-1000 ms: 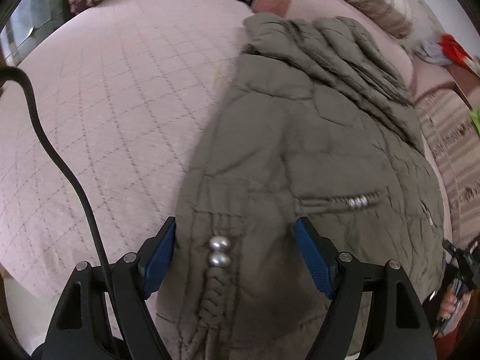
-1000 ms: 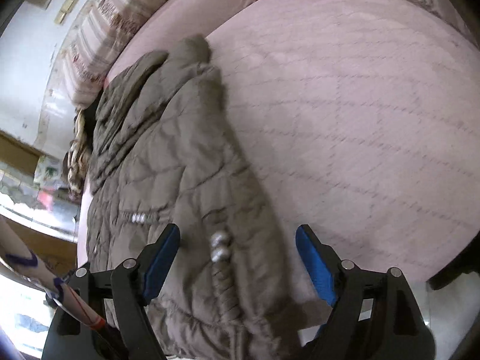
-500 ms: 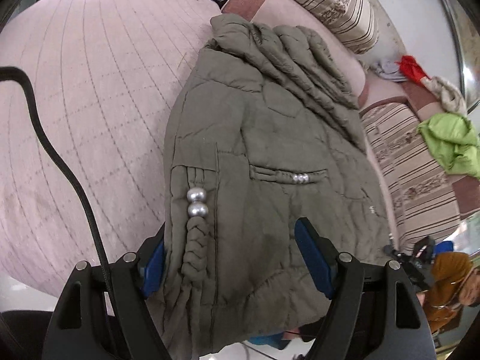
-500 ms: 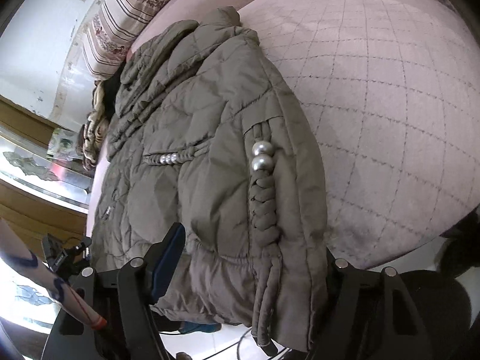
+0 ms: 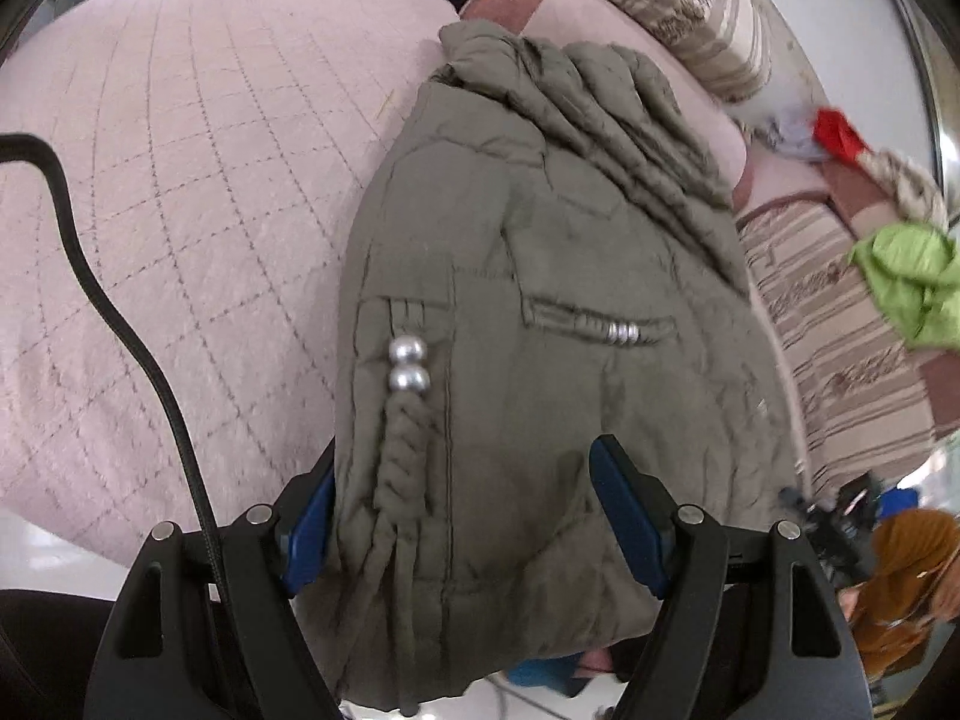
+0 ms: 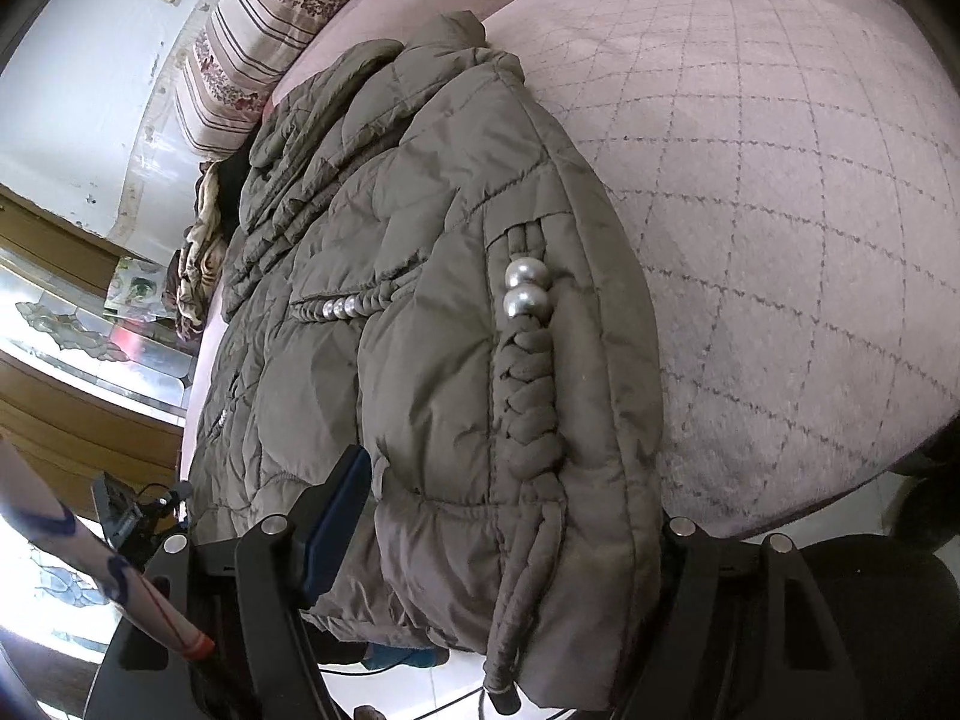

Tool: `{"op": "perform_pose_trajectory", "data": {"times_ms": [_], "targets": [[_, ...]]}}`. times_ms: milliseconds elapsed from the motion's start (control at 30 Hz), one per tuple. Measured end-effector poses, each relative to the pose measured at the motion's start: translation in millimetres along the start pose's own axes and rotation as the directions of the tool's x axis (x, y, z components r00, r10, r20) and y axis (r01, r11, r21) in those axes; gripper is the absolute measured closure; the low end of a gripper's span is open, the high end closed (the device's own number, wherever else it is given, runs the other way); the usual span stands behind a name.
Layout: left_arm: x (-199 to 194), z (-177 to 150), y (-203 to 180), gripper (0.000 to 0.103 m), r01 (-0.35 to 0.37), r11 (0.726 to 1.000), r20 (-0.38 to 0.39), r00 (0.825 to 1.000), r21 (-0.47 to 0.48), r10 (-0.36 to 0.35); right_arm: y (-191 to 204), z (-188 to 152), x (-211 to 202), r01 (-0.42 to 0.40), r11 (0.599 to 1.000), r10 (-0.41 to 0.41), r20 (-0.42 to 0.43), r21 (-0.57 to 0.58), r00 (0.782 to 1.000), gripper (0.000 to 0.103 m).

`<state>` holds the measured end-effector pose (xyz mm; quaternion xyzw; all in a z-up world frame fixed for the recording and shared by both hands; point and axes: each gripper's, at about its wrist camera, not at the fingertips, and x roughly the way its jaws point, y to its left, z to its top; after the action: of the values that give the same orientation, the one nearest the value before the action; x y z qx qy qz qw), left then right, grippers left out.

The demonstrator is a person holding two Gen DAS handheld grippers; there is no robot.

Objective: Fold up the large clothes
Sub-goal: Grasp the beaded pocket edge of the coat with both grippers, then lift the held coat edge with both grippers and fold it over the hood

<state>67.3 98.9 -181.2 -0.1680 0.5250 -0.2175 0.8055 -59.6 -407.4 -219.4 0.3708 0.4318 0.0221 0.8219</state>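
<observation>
Both claws tilt downward, the left gripper (image 5: 462,516) and right gripper (image 6: 504,546) each pinching the near hem of the one olive padded jacket (image 5: 540,312). It lies on the pink quilted bed (image 5: 180,192); two large silver beads (image 6: 525,288) top its braided cord (image 6: 528,396).

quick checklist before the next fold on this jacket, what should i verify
1. Jacket hem lies between the left gripper fingers: ok.
2. Hem lies between the right gripper fingers: ok.
3. Either gripper firmly clamping the fabric: cannot tell.
4. Braided cord with its silver beads lying flat on top, not tangled: ok.
5. Bare bedspread beside the jacket to fold onto: ok.
6. Black cable clear of the jacket: ok.
</observation>
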Motion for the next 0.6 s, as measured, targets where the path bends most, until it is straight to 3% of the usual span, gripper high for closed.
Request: {"op": "perform_pose_trajectory", "data": {"times_ms": [267,367,400,467,500,600], "targets": [[5.1,-23.6,-6.7,0.027,0.037,0.999,-0.050,0.998,0.008,-0.036,4.0,-8.9,1.7,-0.022,1.000,0.022,-0.003,-0.018,1.000,0.027],[8.0,-26.5,-16.1,0.029,-0.026,0.999,-0.041,0.999,0.045,0.028,12.6,-13.0,7.3,0.011,0.999,-0.012,-0.012,-0.053,1.000,0.029],[7.7,-28.4,-18.1,0.033,-0.058,0.997,-0.035,0.998,0.052,0.060,16.1,-13.9,8.4,0.039,0.997,-0.039,-0.007,-0.067,0.999,0.037],[5.0,-28.0,-21.1,0.060,-0.093,0.994,-0.026,0.995,0.051,0.094,19.2,-15.6,9.2,0.079,0.994,-0.079,0.003,-0.074,0.997,0.052],[1.4,-26.9,-22.0,0.063,-0.089,0.995,-0.017,0.996,0.046,0.090,19.3,-15.7,9.1,0.090,0.993,-0.090,0.007,-0.072,0.996,0.060],[-11.6,-20.0,-31.6,0.078,-0.107,0.993,0.013,0.994,0.050,0.106,26.0,-15.7,3.3,0.098,0.991,-0.097,0.023,-0.087,0.995,0.072]]}}
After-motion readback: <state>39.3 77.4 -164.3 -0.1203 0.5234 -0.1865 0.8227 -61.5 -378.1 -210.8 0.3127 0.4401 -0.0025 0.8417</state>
